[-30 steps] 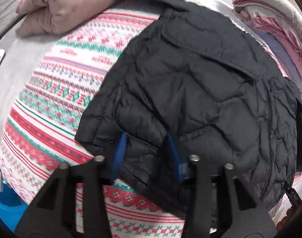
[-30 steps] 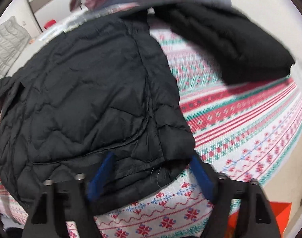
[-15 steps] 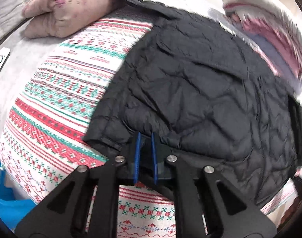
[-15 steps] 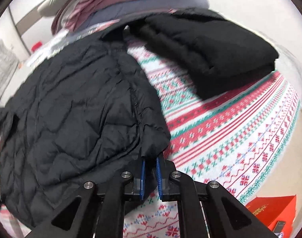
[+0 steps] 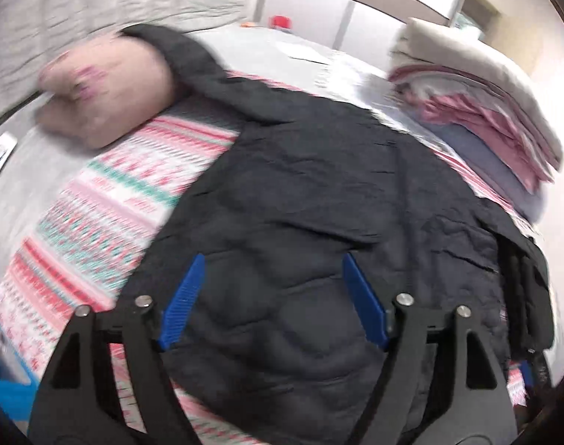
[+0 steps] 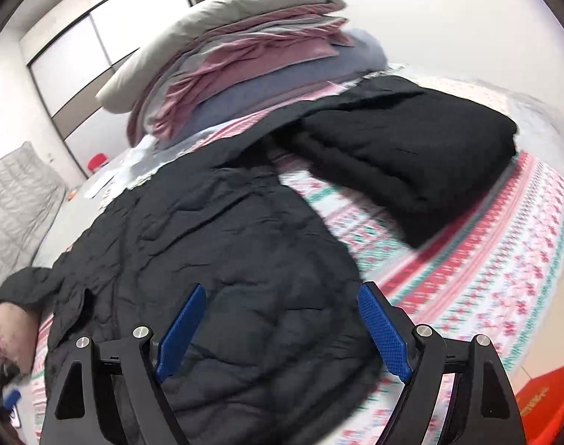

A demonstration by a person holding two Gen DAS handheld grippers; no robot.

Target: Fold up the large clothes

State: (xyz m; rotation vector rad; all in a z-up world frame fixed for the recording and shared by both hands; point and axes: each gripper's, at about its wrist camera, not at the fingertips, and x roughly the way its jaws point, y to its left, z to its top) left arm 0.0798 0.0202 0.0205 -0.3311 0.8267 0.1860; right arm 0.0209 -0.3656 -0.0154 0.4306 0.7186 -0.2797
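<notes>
Both my tongs stand spread with nothing between their blue pads: my left gripper (image 5: 272,300) at the bottom centre of its view, my right gripper (image 6: 282,328) at the bottom centre of its own, each poised over the black quilted puffer jacket (image 5: 319,230). That jacket lies across the middle of both frames on the red, green and white patterned knit blanket (image 5: 107,222), which fills the left of the left view and the right of the right view. A stack of folded pink, grey and lilac bedding (image 6: 244,63) sits at the top centre of the right view. Right of centre there rests a folded black garment (image 6: 411,148), just beside the jacket. A dusty pink cushion (image 5: 107,92) lies at upper left in the left view, a jacket sleeve draped over it.
</notes>
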